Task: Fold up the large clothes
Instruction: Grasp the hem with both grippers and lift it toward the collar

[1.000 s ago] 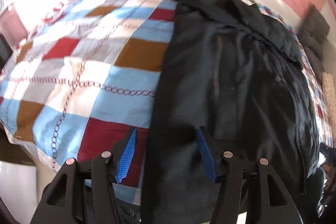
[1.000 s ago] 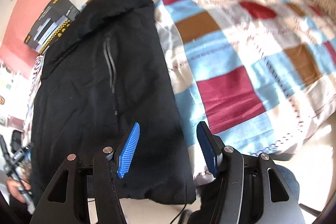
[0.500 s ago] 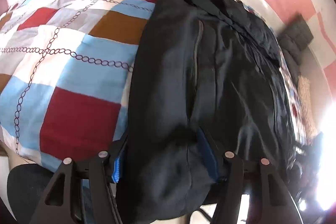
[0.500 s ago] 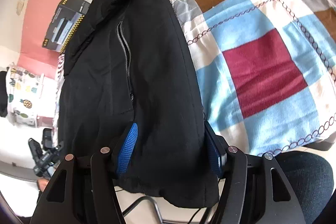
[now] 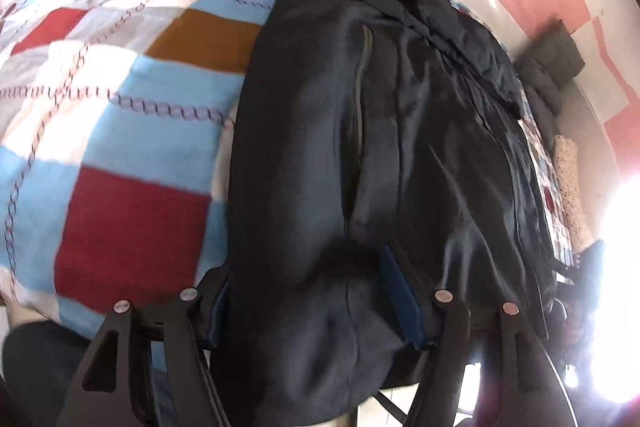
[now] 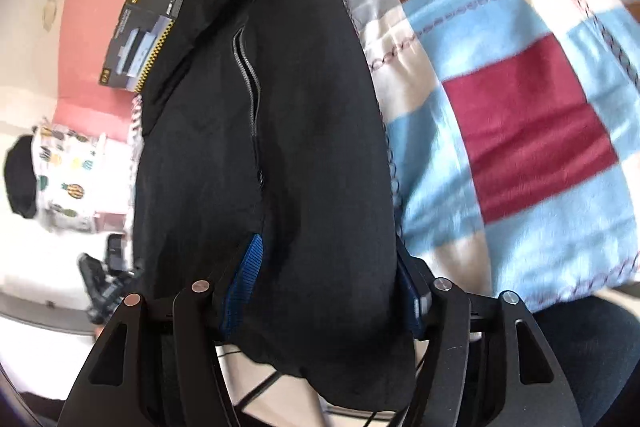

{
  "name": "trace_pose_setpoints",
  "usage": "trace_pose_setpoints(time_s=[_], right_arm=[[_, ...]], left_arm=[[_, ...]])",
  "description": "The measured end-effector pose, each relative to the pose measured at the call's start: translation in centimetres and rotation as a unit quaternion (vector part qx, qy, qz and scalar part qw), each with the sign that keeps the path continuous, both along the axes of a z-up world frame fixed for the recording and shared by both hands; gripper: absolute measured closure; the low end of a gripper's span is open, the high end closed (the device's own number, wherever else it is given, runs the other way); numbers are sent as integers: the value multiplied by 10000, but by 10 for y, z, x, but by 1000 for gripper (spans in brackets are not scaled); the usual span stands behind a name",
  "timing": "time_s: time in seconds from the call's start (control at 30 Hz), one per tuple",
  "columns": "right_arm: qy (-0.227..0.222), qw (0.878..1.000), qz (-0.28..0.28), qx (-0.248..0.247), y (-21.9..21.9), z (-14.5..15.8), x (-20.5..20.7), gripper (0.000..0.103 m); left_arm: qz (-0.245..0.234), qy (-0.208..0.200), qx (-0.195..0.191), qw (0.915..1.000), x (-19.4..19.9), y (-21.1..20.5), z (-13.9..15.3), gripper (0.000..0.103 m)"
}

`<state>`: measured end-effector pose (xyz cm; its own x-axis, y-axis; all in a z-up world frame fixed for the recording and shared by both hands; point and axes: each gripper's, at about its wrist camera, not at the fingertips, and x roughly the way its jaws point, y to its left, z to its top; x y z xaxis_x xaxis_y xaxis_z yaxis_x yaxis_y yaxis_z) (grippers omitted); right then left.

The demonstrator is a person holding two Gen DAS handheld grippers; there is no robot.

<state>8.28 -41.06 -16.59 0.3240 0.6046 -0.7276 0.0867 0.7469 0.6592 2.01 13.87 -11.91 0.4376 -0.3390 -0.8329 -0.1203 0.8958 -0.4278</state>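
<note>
A black jacket [image 5: 400,127] [image 6: 260,107] lies lengthwise on a checked bedspread [image 5: 120,107] [image 6: 520,107], collar at the far end and a zipped pocket [image 6: 250,75] on top. My left gripper [image 5: 304,267] straddles the near hem at the jacket's left side. Its jaws are opening, with the bunched hem between the blue pads [image 5: 400,295]. My right gripper [image 6: 328,243] straddles the hem at the jacket's right side. Its jaws are closing around the cloth, and the blue pads [image 6: 246,279] sit at either side of the fold. The hem hangs over the bed's near edge.
A dark box [image 6: 140,39] with a yellow striped edge leans on the pink wall beyond the collar. Grey cushions [image 5: 552,67] lie past the bed's right side. Pineapple-print cloth [image 6: 64,167] is at the far left. A person's dark trouser leg [image 6: 580,347] stands by the bed's edge.
Both grippers tipped downward and slid onto the jacket's near hem. A second ago the jaws stood apart in front of the cloth; now the hem fills both gaps.
</note>
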Motion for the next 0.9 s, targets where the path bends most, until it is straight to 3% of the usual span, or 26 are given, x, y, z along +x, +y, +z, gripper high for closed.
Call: trace_pose_setpoints(time_s=[0.07, 0.17, 0.27, 0.3, 0.33, 0.37, 0.4, 0.5, 0.6, 0.8, 0.9], right_arm=[[74, 9999, 19, 139, -2, -2, 2, 42], [212, 9998, 10, 21, 1, -11, 13, 43], [219, 9996, -159, 63, 1, -11, 20, 46], [216, 9996, -156, -4, 2, -9, 19, 52], [184, 9998, -98, -40, 2, -7, 15, 67], [161, 9997, -58, 180, 1, -6, 12, 77], [120, 9991, -28, 395, -1, -3, 8, 78], [-28, 9990, 92, 425, 4, 9, 4, 82], [-158, 9991, 124, 360, 7, 25, 8, 86], [-859, 9941, -256, 612, -13, 75, 7, 88], [-886, 9940, -281, 575, -16, 76, 4, 88]], left_arm=[[-49, 1, 56, 10000, 0, -2, -2, 33], [-178, 102, 81, 9998, 10, -10, -6, 17], [-265, 158, 528, 9981, 13, -23, -3, 18], [-282, 169, 660, 9973, 12, -26, -2, 26], [-289, 172, 756, 9966, 10, -25, 0, 32], [-270, 148, 692, 9971, 7, -22, 4, 45], [-215, 135, 566, 9981, 5, -17, 7, 61], [-66, 134, 175, 9997, 0, -5, 15, 78], [-10, 11, -82, 10000, -3, -2, 33, 84], [137, -843, -528, 9949, -15, 17, 92, 86], [348, -899, -687, 9930, -22, 33, 92, 87]])
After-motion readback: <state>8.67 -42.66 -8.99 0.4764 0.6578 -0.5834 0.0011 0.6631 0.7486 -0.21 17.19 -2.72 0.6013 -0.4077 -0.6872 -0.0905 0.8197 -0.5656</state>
